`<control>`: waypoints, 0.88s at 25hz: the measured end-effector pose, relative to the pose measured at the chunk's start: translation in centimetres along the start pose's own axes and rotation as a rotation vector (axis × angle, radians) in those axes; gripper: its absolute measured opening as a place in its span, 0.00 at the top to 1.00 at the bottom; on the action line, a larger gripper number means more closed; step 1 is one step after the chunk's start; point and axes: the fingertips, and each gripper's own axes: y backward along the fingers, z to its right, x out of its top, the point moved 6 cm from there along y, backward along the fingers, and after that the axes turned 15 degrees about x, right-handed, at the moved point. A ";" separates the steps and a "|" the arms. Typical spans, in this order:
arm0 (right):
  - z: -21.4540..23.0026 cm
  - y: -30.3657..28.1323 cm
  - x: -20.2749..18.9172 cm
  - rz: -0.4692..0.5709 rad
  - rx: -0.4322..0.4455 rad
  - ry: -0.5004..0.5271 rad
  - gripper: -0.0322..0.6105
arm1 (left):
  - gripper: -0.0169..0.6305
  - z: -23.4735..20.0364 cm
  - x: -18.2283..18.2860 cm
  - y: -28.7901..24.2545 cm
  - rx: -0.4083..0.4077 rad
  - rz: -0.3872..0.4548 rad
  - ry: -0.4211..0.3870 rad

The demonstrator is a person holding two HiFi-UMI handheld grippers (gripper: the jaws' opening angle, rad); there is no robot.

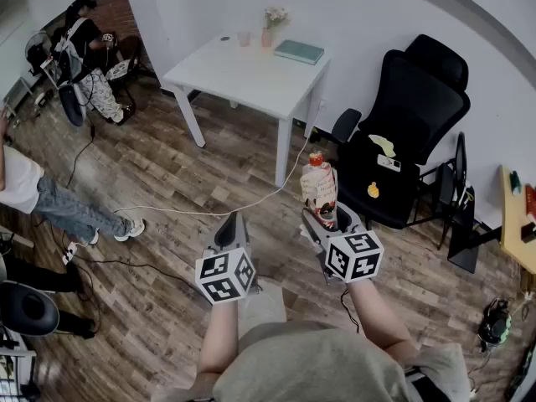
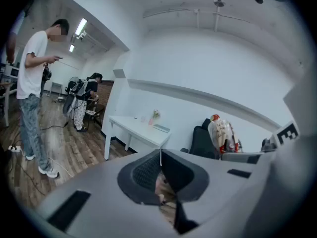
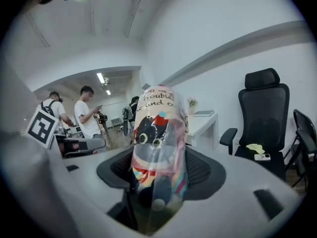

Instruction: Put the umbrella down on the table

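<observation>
The umbrella [image 1: 319, 187] is folded, with a cartoon print, and sits in a clear plastic sleeve. My right gripper [image 1: 324, 222] is shut on its lower part and holds it upright above the wooden floor. In the right gripper view the umbrella [image 3: 158, 143] fills the gap between the pads [image 3: 200, 170]. My left gripper [image 1: 229, 224] hangs beside it to the left, shut with nothing in it. In the left gripper view its pads [image 2: 148, 170] meet, and the umbrella [image 2: 223, 135] shows to the right. The white table [image 1: 251, 78] stands farther ahead, apart from both grippers.
On the table lie a green book [image 1: 299, 51], a small vase with flowers [image 1: 270, 28] and a cup [image 1: 244, 38]. A black office chair [image 1: 410, 124] stands to the right of it. A white cable [image 1: 209, 212] runs across the floor. A person [image 1: 33, 193] stands at the left.
</observation>
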 end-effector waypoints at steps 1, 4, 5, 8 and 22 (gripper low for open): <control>-0.6 1.7 -0.6 -0.003 0.006 0.002 0.53 | 0.96 0.8 -0.8 2.0 -0.003 -0.002 -0.003; -2.2 6.5 -2.4 -0.014 0.020 -0.004 0.53 | 0.96 2.6 -2.7 7.6 0.005 -0.002 -0.016; -2.7 7.7 -3.0 -0.016 0.025 -0.011 0.53 | 0.96 2.9 -3.0 9.1 0.012 0.004 -0.020; -4.0 10.6 -4.1 -0.013 0.038 -0.011 0.53 | 0.96 3.4 -3.3 12.3 0.027 0.037 -0.027; -8.0 14.9 -5.4 0.042 0.058 0.007 0.53 | 0.96 3.8 -4.7 18.2 0.015 0.054 -0.057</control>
